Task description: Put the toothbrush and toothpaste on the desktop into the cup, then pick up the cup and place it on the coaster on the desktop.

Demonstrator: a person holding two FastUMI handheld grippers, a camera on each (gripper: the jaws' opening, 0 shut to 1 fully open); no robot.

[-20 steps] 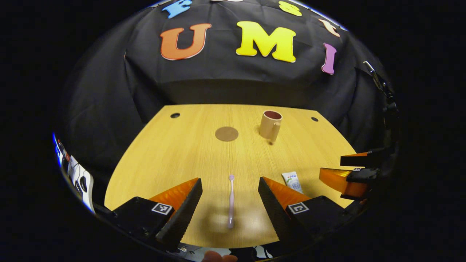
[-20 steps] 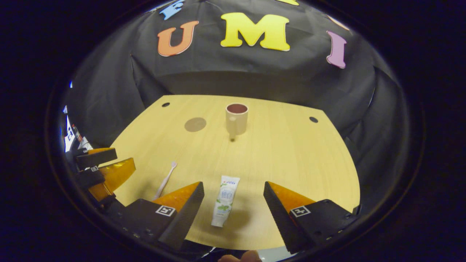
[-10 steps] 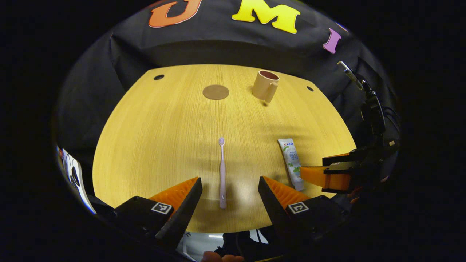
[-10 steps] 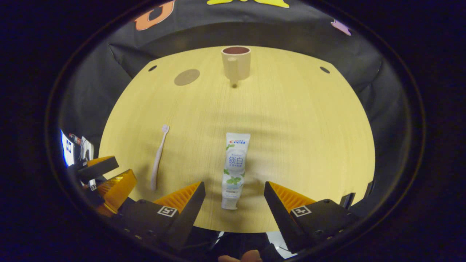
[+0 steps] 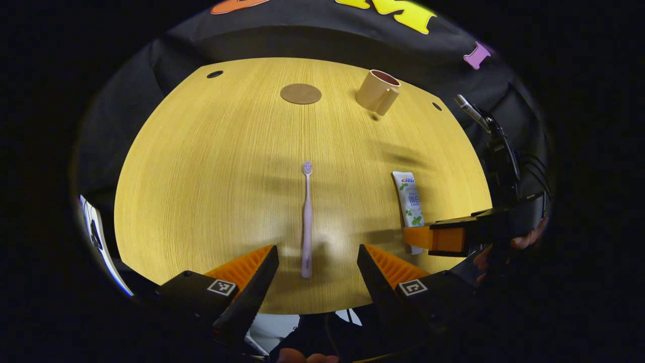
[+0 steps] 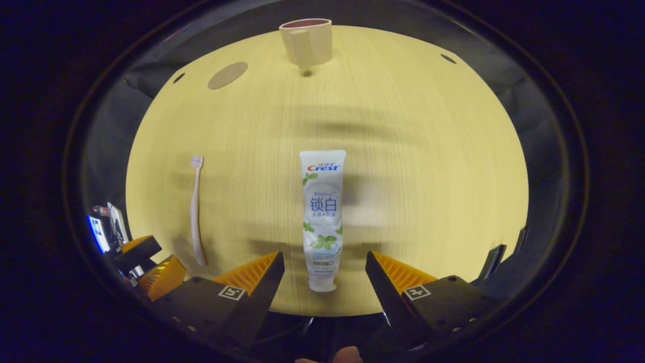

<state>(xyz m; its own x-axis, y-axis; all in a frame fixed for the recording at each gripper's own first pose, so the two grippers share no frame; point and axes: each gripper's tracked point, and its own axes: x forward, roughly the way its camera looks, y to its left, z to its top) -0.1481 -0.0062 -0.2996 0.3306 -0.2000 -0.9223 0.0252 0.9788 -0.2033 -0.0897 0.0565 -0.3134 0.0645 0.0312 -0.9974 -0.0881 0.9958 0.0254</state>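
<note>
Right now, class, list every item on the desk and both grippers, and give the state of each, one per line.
Toothbrush: lying flat, ungripped, handle end between the left gripper's fingers.
Toothpaste: lying flat, capped end between the right gripper's fingers, ungripped.
Cup: upright, nothing seen inside, off the coaster.
Coaster: bare.
Left gripper: open.
Right gripper: open.
</note>
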